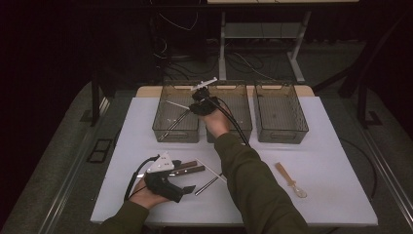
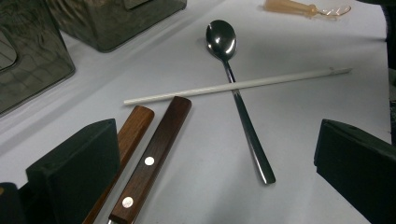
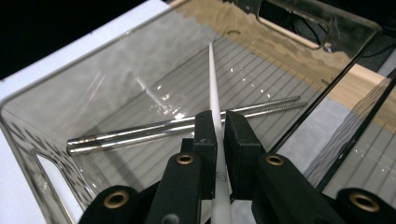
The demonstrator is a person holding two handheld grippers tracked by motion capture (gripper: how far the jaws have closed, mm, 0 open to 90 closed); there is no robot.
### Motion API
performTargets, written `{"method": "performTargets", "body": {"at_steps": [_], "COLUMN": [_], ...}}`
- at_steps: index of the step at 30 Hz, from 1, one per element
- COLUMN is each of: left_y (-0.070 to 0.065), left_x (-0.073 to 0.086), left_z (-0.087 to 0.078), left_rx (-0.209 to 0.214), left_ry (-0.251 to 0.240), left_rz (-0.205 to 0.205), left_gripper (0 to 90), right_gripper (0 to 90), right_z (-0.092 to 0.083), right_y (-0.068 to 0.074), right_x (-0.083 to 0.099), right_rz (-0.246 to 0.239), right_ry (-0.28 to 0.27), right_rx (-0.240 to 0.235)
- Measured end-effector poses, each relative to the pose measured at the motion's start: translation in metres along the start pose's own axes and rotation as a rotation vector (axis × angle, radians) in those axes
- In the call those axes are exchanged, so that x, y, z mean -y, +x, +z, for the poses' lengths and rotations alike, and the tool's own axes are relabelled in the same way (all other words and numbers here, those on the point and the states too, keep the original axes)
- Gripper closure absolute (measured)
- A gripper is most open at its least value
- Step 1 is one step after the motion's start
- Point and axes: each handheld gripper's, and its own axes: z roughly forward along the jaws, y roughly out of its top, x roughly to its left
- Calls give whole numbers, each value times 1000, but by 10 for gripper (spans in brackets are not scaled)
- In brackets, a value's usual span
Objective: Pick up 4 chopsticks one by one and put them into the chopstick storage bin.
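Jaws, right gripper (image 3: 217,128): pressed on a white chopstick (image 3: 214,84), its tip inside the left bin (image 1: 160,127), above two metal chopsticks (image 3: 177,126).
Jaws, left gripper (image 2: 215,163): spread wide, holding nothing, near the bin on the table (image 1: 336,195).
Under left gripper: two wooden-handled knives (image 2: 149,158), a spoon (image 2: 243,112), another white chopstick (image 2: 238,85).
Risk: I'd guess the pinched chopstick could catch the bin's wall and slip out sideways.

White chopstick (image 3: 215,112) in tongs (image 3: 219,126)
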Motion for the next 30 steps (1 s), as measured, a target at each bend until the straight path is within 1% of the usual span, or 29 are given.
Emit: {"method": "performTargets", "body": {"at_steps": [2, 3, 4, 5, 6, 9, 13, 15, 16, 19, 21, 23, 26, 28, 30], "left_y": [0, 0, 0, 0, 0, 0, 0, 0, 0, 0, 0, 0, -1, -1, -1], "left_x": [0, 0, 0, 0, 0, 0, 0, 0, 0, 0, 0, 0, -1, -1, -1], "left_z": [0, 0, 0, 0, 0, 0, -1, -1, -1, -1, -1, -1, -1, -1, -2], "left_rx": [0, 0, 0, 0, 0, 0, 0, -1, 0, -2, -6, -5, -3, -4, -1], "left_ry": [-1, -2, -3, -3, -3, -1, -6, -9, -8, -11, -12, -12, -16, -13, -12], "left_rz": [1, 1, 0, 1, -1, 3, 6, 5, 7, 8, 11, 14, 7, 11, 20], "left_gripper": [0, 0, 0, 0, 0, 0, 0, 0, 0, 0, 0, 0, 0, 0, 0], "right_gripper": [819, 759, 721, 702, 677, 627, 552, 517, 512, 490, 476, 464, 448, 429, 412], "right_z": [1, 2, 1, 1, 0, -4, -9, -13, -16, -25, -32, -39, -51, -60, -67], "right_y": [-1, -1, -1, 0, -1, 1, 3, 4, 4, 2, 1, -2, -5, -7, -8], "right_x": [1, 1, 1, 1, 1, 0, 0, 2, 3, 7, 11, 16, 22, 27, 32], "right_rz": [-1, 1, 1, 1, -12, -6, 0, -9, -15, -8, -15, -23, -22, -9, -17], "right_ry": [2, -1, -2, -2, -7, -19, -28, -31, -33, -48, -62, -64, -79, -94, -96], "right_rx": [-9, -17, -17, -21, -20, -32, -73, -81, -83, -110, -119, -125, -133, -153, -156]}}
